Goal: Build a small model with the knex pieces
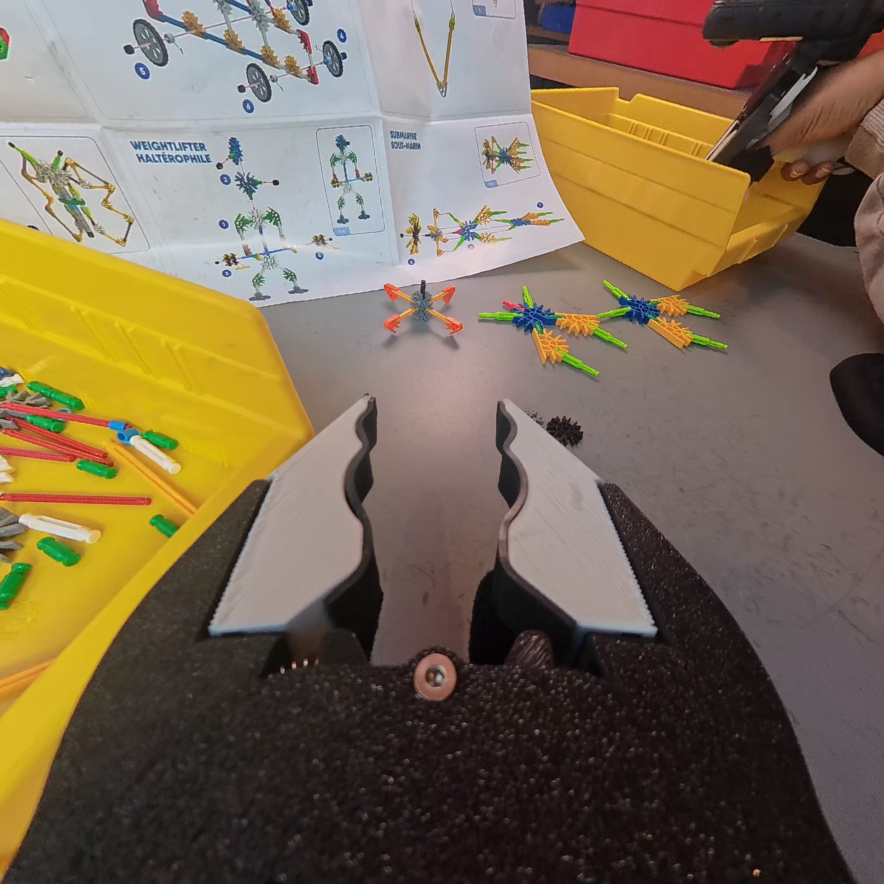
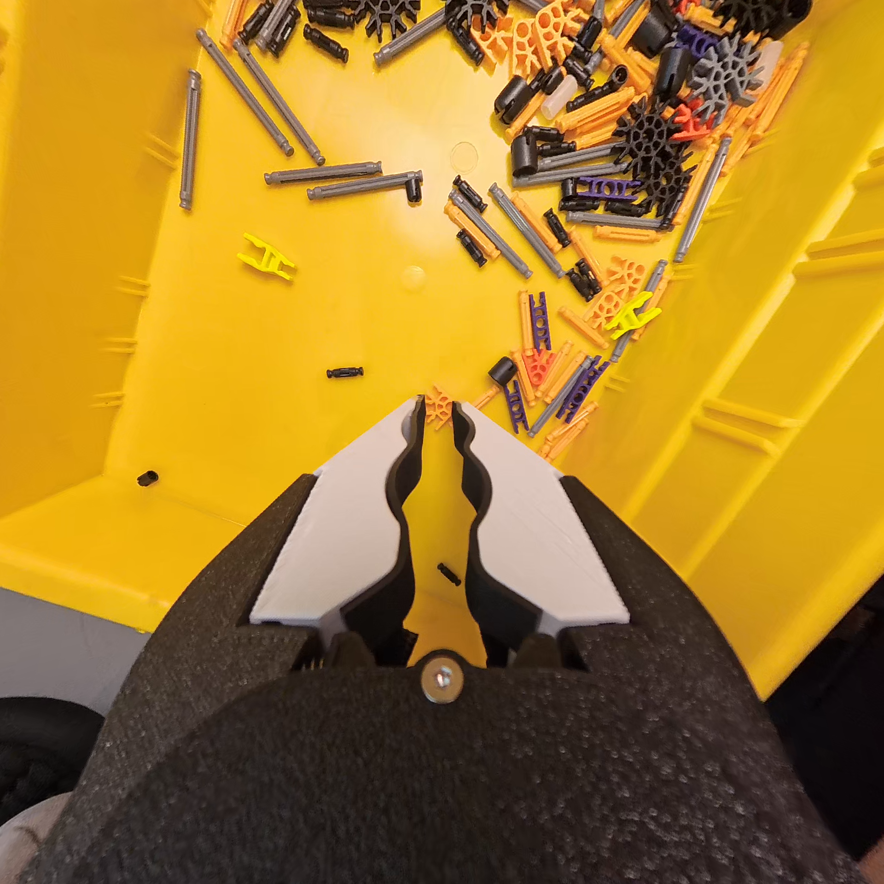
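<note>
Right gripper (image 2: 437,404) reaches down into a yellow bin (image 2: 119,287) of loose construction-toy rods and connectors, its tips pinching a small orange connector (image 2: 439,406) near the bin's floor. Left gripper (image 1: 435,406) hovers over the grey table (image 1: 717,526) with fingers spread and nothing between them, a black gear-like connector (image 1: 564,429) just beside its right tip. Ahead lie an orange-and-grey cross assembly (image 1: 422,307), two blue-orange-green assemblies (image 1: 602,325) and a folded instruction sheet (image 1: 287,167).

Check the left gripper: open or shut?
Open. In the left wrist view the left gripper has a wide gap between its fingers, with bare grey table showing through and nothing held.
</note>
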Motion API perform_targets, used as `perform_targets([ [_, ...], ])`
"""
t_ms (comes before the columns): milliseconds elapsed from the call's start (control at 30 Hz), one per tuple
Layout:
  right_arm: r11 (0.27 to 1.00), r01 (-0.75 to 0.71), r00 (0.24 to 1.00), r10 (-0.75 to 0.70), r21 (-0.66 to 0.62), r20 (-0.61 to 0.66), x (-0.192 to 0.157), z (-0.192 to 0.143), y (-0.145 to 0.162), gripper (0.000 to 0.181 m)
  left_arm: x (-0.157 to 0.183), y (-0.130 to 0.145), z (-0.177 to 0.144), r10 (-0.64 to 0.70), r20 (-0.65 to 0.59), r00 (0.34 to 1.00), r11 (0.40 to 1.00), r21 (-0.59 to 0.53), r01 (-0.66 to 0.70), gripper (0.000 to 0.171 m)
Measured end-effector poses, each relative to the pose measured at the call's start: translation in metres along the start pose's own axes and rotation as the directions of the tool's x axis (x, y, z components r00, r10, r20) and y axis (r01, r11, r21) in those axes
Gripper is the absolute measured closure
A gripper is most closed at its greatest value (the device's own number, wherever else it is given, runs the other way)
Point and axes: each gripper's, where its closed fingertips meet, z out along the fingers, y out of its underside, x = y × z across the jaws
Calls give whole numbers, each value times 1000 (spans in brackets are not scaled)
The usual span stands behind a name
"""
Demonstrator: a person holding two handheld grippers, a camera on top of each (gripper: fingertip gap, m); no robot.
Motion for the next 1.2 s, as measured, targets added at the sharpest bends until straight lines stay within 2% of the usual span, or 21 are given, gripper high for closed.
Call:
perform_targets([
  [167,997,68,995,-70,27,76,-20,0,-5,178,0,0,0,-2,-2,1000,1000,1,2,122],
  [267,994,106,993,-107,25,51,-21,1,-8,177,1,0,0,-3,-5,1000,1000,2,3,122],
  [400,994,100,992,-102,35,73,-24,0,-8,165,2,-1,-1,-4,-7,1000,1000,5,4,122],
  [600,992,107,987,-114,67,111,-31,-5,-10,165,2,-1,-1,-8,-9,1000,1000,6,8,122],
  [700,990,139,985,-139,10,98,-30,1,-1,164,2,-1,-1,-7,-10,1000,1000,5,7,122],
  [900,988,149,984,-151,28,96,-28,2,-2,173,3,0,-1,-5,-11,1000,1000,2,5,122],
  [967,988,150,985,-153,37,76,-25,-4,-3,174,2,0,-1,-6,-9,1000,1000,3,6,122],
  [1033,978,176,983,-180,114,26,-30,-29,-19,174,2,-1,-1,-10,-7,1000,1000,7,10,122],
  [1100,931,258,965,-262,259,-21,-56,-74,-46,174,1,-1,-1,-13,-6,1000,1000,8,13,122],
  [1200,769,449,859,-511,454,16,-155,-126,-74,174,3,-2,-1,-4,-7,1000,1000,8,4,122],
])
